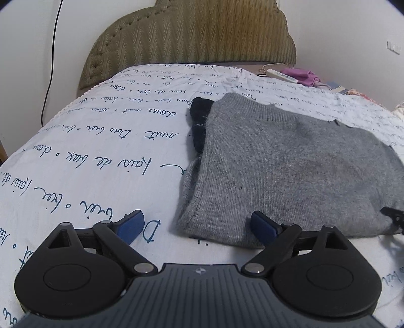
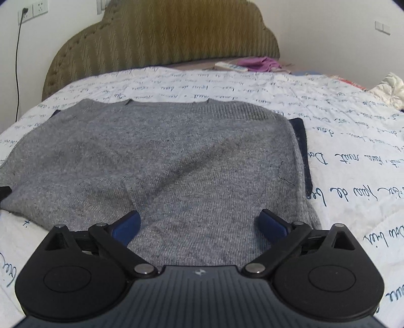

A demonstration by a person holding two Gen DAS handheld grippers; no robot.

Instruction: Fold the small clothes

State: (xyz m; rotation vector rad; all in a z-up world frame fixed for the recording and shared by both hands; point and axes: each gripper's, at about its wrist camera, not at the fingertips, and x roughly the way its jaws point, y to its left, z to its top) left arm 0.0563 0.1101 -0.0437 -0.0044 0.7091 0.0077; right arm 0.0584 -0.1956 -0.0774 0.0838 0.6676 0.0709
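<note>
Grey knit sweater [image 2: 164, 161], folded into a rough rectangle, is lying flat on the white quilted bedspread with blue cursive writing [image 1: 101, 151]. It sits pretty much mid-bed, ribbed hem edge toward the olive-green padded headboard with the zigzag pattern [image 2: 161, 35]. Dark navy fabric [image 2: 301, 154] pokes out from under the sweater along its right side in the right wrist view, and in the left wrist view a fuzzy black bit [image 1: 199, 123] sticks out at the far left corner.

Left gripper [image 1: 197, 224] has its blue-padded fingers [image 1: 131, 224] spread wide, nothing pinched. One pad is over bare bedspread, the other sits over the near left corner of the sweater; can't tell if it's actually touching the knit. Right gripper [image 2: 199, 223] is also wide open and empty, both blue pads [image 2: 272, 223] hanging over the near edge of the sweater, toward its right side.

Up by the headboard there's a crumpled purple cloth [image 2: 260, 63] with a white remote control [image 2: 229, 66] just beside it. A black cable [image 2: 17, 65] runs down the wall from a white wall socket [image 2: 32, 10] on the left. Off at the right edge of the right view there's a crumpled white puffy thing [image 2: 391, 88], can't tell what.
</note>
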